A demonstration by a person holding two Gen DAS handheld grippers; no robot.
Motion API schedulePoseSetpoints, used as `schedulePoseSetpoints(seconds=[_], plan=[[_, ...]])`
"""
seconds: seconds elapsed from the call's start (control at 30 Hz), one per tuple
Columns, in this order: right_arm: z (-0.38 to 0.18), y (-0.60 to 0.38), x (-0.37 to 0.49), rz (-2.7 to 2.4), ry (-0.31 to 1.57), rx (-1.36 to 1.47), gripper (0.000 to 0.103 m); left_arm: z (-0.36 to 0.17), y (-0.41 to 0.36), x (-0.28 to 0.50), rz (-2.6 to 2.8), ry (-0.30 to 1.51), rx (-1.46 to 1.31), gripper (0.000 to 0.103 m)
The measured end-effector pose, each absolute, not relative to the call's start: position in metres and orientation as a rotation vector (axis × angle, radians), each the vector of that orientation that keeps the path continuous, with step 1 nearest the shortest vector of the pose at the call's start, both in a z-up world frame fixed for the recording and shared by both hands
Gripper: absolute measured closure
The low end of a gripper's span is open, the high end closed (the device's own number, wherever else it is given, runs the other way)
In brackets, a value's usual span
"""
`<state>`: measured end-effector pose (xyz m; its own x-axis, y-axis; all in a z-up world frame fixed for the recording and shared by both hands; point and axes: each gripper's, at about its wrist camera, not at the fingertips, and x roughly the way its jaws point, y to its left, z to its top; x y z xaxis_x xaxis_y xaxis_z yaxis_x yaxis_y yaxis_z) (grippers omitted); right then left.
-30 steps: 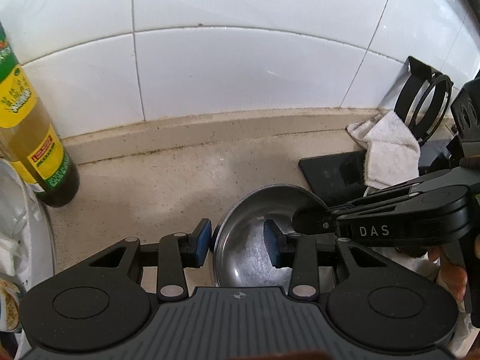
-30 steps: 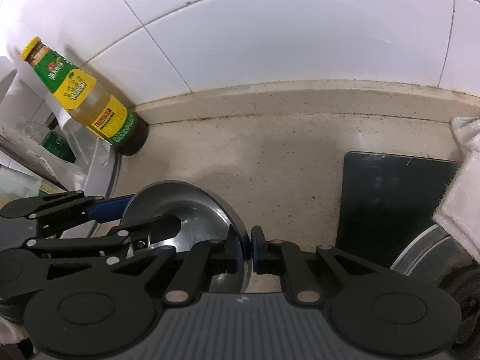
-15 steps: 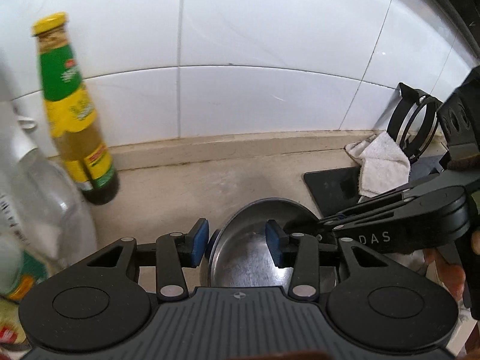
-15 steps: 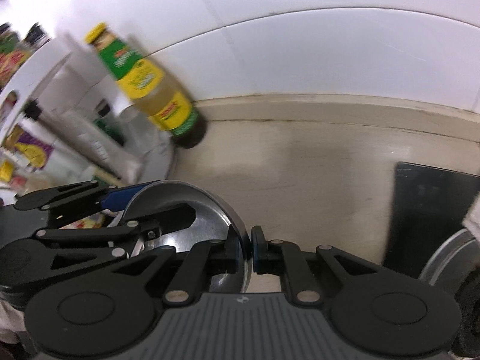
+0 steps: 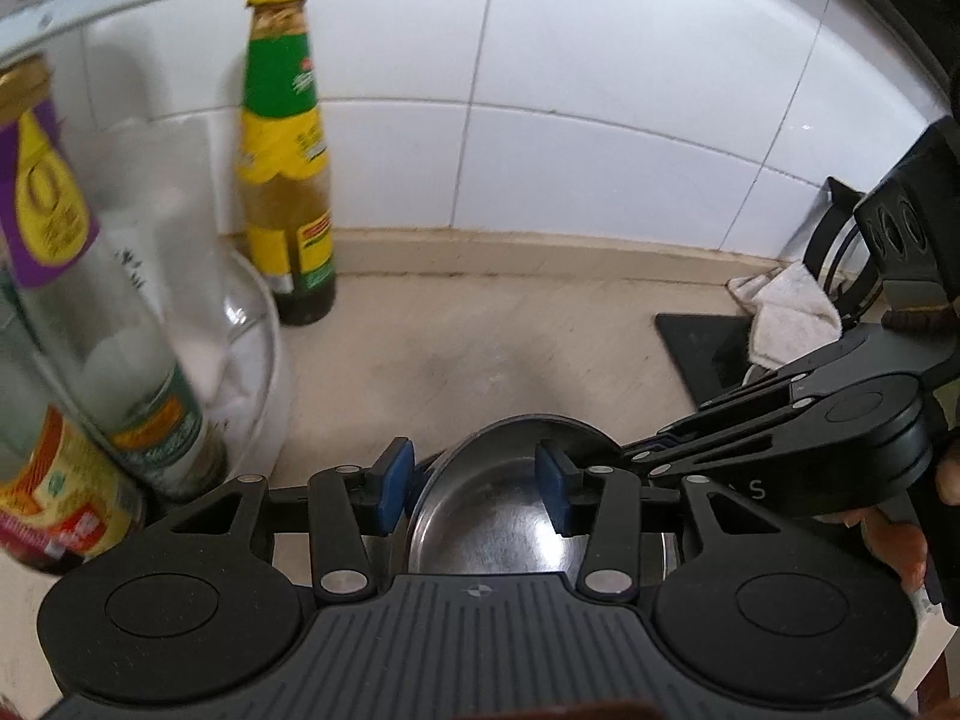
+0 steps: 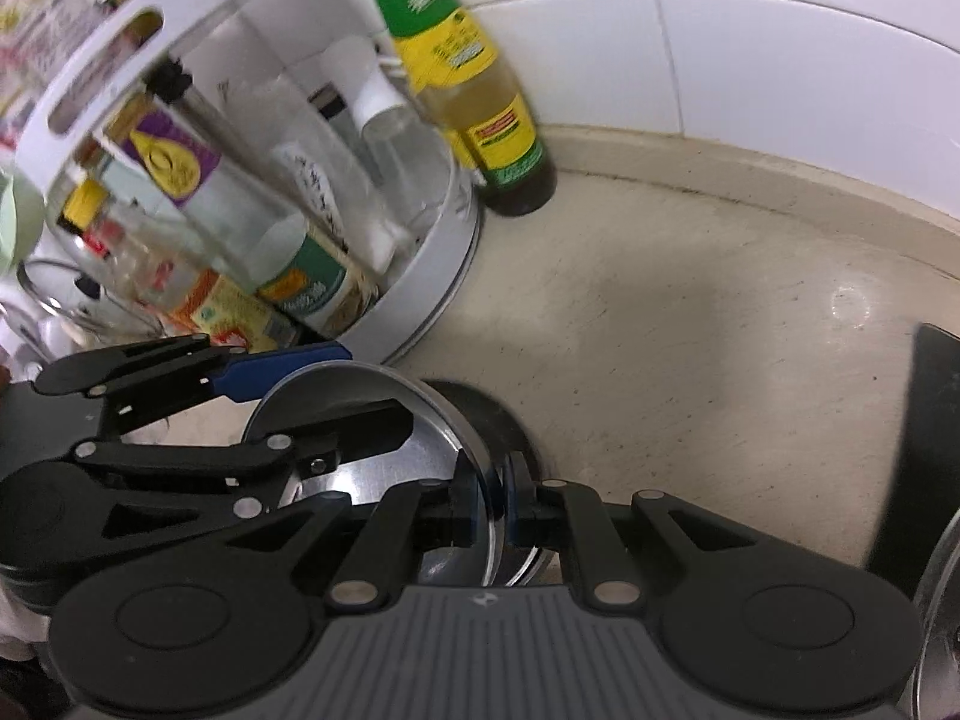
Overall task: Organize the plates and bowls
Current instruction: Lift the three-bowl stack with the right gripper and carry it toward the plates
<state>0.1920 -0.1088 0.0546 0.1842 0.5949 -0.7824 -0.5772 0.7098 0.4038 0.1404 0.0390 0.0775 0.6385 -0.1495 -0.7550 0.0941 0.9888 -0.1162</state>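
White tiles back our beige surface (image 6: 690, 324). Our right tool (image 6: 493, 507) is clenched on the steel bowl's (image 5: 492, 516) rim; our left tool (image 5: 474, 483) straddles its other side, released. Bottles fill the white caddy (image 6: 420, 294) nearby.

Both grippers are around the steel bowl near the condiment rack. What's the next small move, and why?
Probably close the left gripper on the steel bowl: its jaws straddle the near-left rim but stand open, while the right gripper alone pinches the rim, with the condiment rack close by.
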Motion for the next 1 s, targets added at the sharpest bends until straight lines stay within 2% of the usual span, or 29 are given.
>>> schedulePoseSetpoints(seconds=[0.17, 0.27, 0.57, 0.8, 1.0], plan=[[0.043, -0.096, 0.191, 0.800, 1.112, -0.038, 0.091, 0.072, 0.046, 0.133, -0.125, 0.875, -0.082, 0.051], [0.041, -0.096, 0.194, 0.777, 1.108, -0.052, 0.086, 0.072, 0.050, 0.130, -0.120, 0.868, -0.079, 0.051], [0.046, -0.102, 0.194, 0.781, 1.080, -0.050, 0.084, 0.072, 0.055, 0.117, -0.089, 0.827, -0.053, 0.045], [0.043, -0.116, 0.188, 0.772, 1.026, -0.049, 0.080, 0.068, 0.043, 0.101, -0.015, 0.760, 0.038, 0.030], [0.049, -0.117, 0.171, 0.769, 0.934, -0.123, 0.079, 0.063, 0.043, 0.092, 0.011, 0.739, 0.008, 0.027]])
